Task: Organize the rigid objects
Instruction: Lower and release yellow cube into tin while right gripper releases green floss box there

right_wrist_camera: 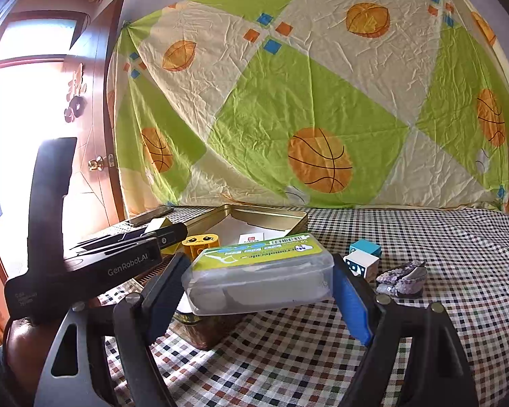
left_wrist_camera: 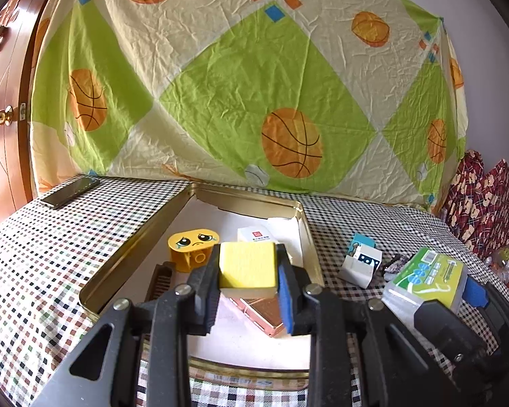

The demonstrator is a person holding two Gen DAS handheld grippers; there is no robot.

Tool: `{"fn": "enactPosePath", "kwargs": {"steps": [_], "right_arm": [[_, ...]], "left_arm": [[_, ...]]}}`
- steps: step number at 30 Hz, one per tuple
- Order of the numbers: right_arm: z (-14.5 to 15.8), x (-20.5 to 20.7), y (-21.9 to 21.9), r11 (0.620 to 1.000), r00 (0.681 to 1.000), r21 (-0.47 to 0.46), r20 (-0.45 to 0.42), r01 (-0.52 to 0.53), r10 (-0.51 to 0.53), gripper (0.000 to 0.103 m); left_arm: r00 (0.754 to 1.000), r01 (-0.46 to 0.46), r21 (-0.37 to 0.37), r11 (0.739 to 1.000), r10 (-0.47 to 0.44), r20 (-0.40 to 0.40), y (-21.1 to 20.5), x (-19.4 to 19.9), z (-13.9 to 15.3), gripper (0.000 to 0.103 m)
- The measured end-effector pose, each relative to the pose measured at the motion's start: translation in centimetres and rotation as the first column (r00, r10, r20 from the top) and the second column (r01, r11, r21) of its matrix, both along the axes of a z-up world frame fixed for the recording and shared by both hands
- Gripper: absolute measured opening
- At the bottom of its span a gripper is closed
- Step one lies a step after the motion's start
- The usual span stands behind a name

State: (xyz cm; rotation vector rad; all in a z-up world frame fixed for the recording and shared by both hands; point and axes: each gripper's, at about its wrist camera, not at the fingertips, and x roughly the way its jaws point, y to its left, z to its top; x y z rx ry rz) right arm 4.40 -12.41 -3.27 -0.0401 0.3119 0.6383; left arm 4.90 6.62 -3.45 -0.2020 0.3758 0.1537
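We see the checked tablecloth [right_wrist_camera: 424, 237] spread under everything, and on it the gold tin tray [left_wrist_camera: 132, 254], lying open as the collecting place for the loose pieces. Inside it already sit a yellow sad-face block [left_wrist_camera: 193, 247], a white card box [left_wrist_camera: 254, 234] with a red mark whose print is too small to read, a copper-coloured case [left_wrist_camera: 261, 312] and a dark ribbed piece [left_wrist_camera: 161, 279].

Our right gripper [right_wrist_camera: 258, 281] is clamped on the clear plastic box [right_wrist_camera: 259, 271] with a green label; it hangs above the tray's near right corner, probably on its way in. The label's writing is upside down and blurred, so we cannot read it.

Our left gripper [left_wrist_camera: 247, 271] is closed on the yellow block [left_wrist_camera: 247, 264], held over the tray interior, likely ready to be set down. Its body reads "GenRobot.AI" in the right wrist view.

Still outside, just right of the tray, lie a small blue-and-white carton [left_wrist_camera: 361, 261] and a purple glittery thing [right_wrist_camera: 402, 278]. A phone [left_wrist_camera: 69, 191] rests at the far left corner.
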Motion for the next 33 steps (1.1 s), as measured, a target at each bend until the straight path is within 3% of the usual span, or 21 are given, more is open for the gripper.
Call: {"fn": "enactPosePath", "kwargs": {"steps": [10,18,26,33], "right_arm": [[0.8,0.1,2.2,0.999,0.999,-0.038,0.016,-0.031,0.032,0.083],[1.6,2.6,4.1,0.995,0.998,-0.076,-0.012,-0.058,0.057,0.083],[1.7,7.6,5.8,0.994,0.985,-0.062,-0.15,-0.091,0.081,0.083],[1.0,10.7,8.1,0.991,0.974,-0.079,-0.209,-0.103,0.085,0.083]], "left_arm": [[1.0,-0.014,-0.009,1.0,0.014,-0.025,2.0,0.2,0.0,0.027],[0.998,-0.002,-0.027,1.0,0.001,-0.064,3.7,1.5,0.6,0.027],[0.985,0.024,0.039,0.999,-0.017,-0.169,4.3,4.7,-0.1,0.028],[0.967,0.023,0.055,0.998,-0.008,-0.253,5.9,6.9,-0.9,0.027]]}}
